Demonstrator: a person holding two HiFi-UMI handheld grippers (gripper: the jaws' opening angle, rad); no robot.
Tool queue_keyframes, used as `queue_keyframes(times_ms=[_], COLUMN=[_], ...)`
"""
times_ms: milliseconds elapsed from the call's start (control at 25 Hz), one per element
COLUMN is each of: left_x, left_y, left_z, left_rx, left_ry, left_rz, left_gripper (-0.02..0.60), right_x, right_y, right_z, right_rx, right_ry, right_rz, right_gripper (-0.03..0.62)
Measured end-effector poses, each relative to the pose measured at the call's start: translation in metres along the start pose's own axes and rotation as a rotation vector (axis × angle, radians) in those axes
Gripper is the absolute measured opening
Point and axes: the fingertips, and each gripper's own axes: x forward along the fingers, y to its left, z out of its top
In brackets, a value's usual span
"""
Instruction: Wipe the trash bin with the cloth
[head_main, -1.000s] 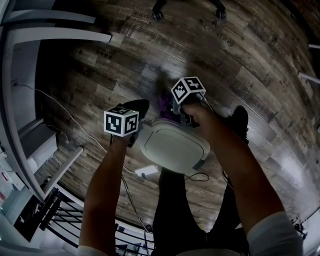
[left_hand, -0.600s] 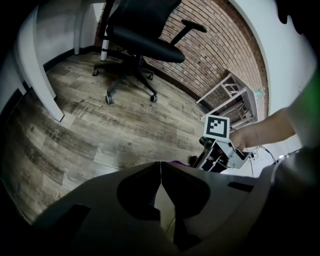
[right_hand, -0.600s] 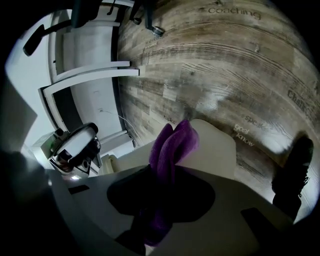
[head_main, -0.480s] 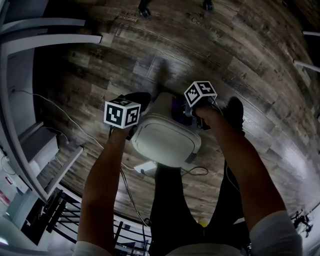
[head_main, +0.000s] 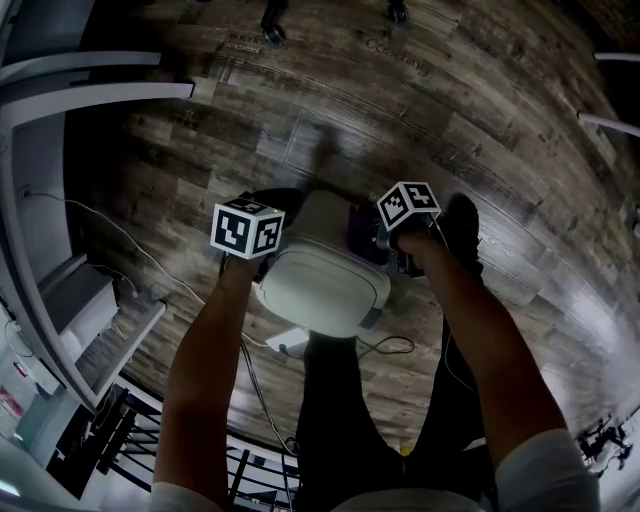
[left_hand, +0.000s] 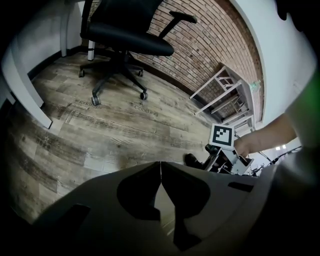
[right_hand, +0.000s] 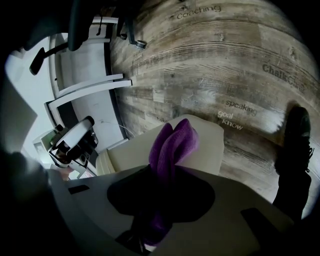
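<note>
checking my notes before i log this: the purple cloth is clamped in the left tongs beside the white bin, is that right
Not quite. The purple cloth is clamped in the right tongs, not the left; the right gripper view shows it. It does sit beside the white bin, as you say. In the left gripper view the left tongs are shut with nothing between them.

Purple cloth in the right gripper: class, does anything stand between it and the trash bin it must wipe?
Nothing visible does. The right gripper is shut on the purple cloth, whose free end seems to rest against the side of the trash bin, with no gap showing between them.
</note>
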Motion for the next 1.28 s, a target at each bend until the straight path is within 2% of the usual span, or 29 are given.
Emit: queue_keyframes(times_ms=[240, 440, 520, 680, 760, 1000, 1280], left_x=[0.005, 0.010, 0.012, 0.015, 0.015, 0.023, 0.031], left_y=[-0.006, -0.008, -0.008, -0.005, -0.003, 0.003, 0.021], left_z=[-0.004, -0.005, -0.004, -0.003, -0.002, 0.006, 0.001], left_rx=[-0.004, 0.008, 0.016, 0.028, 0.030, 0.043, 0.049], left_ry=[0.021, 0.038, 0.045, 0.062, 0.070, 0.092, 0.129], left_rz=[-0.009, -0.017, -0.020, -0.021, -0.020, -0.019, -0.011], left_gripper=[0.005, 0.005, 0.005, 0.005, 0.005, 0.005, 0.005], right_x=[-0.008, -0.013, -0.016, -0.028, -0.034, -0.043, -0.020], right_y=[-0.012, -0.033, -0.051, -0.097, -0.108, -0.089, -0.047], right_z=[-0.011, -0.020, -0.027, -0.049, -0.047, 0.010, 0.075], right_rx=[-0.014, 0.018, 0.013, -0.062, -0.071, -0.085, -0.111], right_ry=[-0.021, -0.026, 0.000, 0.122, 0.131, 0.023, -0.060], right_rz=[-0.003, -0.035, -0.093, -0.287, -0.326, -0.278, -0.192], right_gripper=[0.109, 0.109, 0.109, 0.109, 0.109, 0.109, 0.109])
